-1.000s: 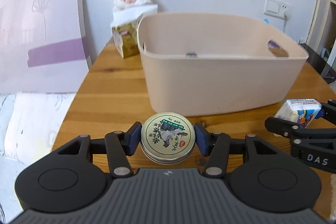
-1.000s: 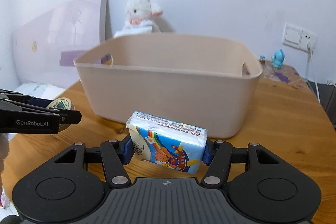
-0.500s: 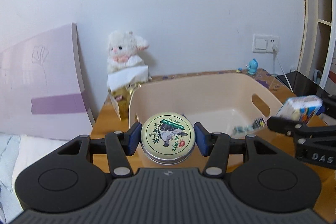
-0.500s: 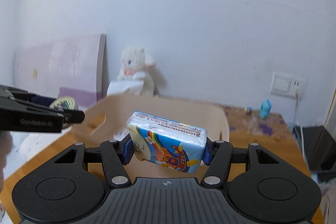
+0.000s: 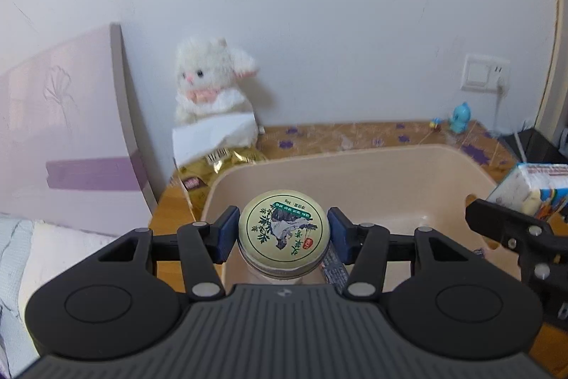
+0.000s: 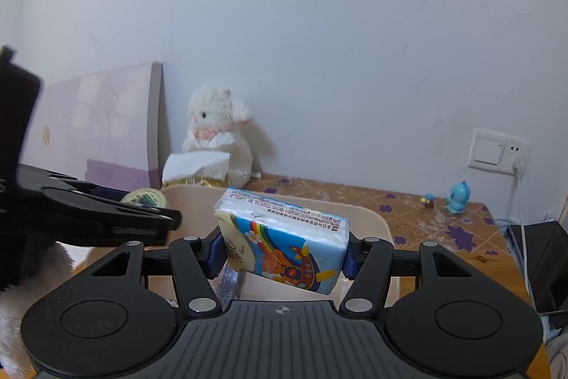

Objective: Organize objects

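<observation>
Two hand-held grippers hover side by side above a beige plastic tub (image 5: 372, 173), each loaded with an item to be stowed. Nearest the lens, the left gripper (image 5: 283, 231) is clamped on a round tin (image 5: 284, 229), its printed lid facing up and its sides pinched between the blue pads; the tin hangs over the tub's near-left corner, the open basin directly below and ahead. To its right, the right gripper (image 6: 282, 249) is closed on a tissue pack (image 6: 284, 237), whose long axis runs crosswise between the fingers, tilted down toward the right; it sits over the tub's near edge, closer to the right wall with its handle cutout. Both tools are held roughly level, pointing at the far wall. A small wrapped item already lies on the tub floor beneath them. The coming move looks like a straight release or short lowering, since each load appears to be inside the rim. Beyond the tub stand a snack bag (image 5: 213, 166), a white plush toy (image 5: 209, 87) and, at the table's far-right corner, a blue figurine (image 6: 458, 196).
</observation>
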Demonstrator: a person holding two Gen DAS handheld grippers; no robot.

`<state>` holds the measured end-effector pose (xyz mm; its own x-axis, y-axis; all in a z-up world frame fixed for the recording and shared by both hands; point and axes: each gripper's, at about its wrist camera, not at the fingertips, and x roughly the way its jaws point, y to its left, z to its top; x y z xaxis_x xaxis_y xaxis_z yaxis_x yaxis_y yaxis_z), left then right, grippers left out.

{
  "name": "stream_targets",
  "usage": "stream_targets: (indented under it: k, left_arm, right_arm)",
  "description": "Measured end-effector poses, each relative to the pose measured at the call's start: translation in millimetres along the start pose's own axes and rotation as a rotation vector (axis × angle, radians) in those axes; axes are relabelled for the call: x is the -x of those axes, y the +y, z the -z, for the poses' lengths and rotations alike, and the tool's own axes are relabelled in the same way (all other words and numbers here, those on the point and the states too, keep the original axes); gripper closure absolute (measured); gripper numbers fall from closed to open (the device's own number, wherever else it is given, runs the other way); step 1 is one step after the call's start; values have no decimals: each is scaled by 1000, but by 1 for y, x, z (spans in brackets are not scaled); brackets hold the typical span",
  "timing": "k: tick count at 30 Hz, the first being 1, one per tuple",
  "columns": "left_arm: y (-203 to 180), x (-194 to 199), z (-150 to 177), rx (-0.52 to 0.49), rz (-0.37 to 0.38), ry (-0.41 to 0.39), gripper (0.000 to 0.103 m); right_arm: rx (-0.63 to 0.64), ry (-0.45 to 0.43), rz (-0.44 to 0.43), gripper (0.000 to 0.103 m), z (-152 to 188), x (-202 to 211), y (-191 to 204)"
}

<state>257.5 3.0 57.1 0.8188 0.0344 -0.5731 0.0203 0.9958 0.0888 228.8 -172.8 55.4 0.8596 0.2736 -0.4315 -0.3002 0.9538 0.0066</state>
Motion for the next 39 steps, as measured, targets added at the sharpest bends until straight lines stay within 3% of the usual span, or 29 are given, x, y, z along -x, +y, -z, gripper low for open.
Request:
stream_targets:
  k: [7, 14, 16, 18, 22, 27, 39]
  left_arm:
    - [-8, -47, 9, -3, -6, 144, 47]
    - [-5, -64, 16, -9, -34, 255, 47]
    - [-4, -59, 19, -18, -36, 240, 47]
    - [-4, -55, 19, -23, -49, 234, 46]
    - [2, -42, 15, 8, -29, 215, 23]
    - [4, -16, 10, 18, -47, 172, 15]
    - [8, 49, 26, 48, -70, 110, 11]
  right_arm:
    - [40, 94, 18, 46, 10, -37, 5]
    - [2, 227, 0, 45, 27, -66, 0]
    - [-5, 239, 6, 36, 29, -66, -1]
    - [-15, 235, 4, 35, 31, -61, -2]
    - [-12, 207, 6, 21, 27, -45, -2]
    - [-19, 165, -9, 5, 20, -16, -2]
    - [-14, 155, -28, 0, 35, 52, 8]
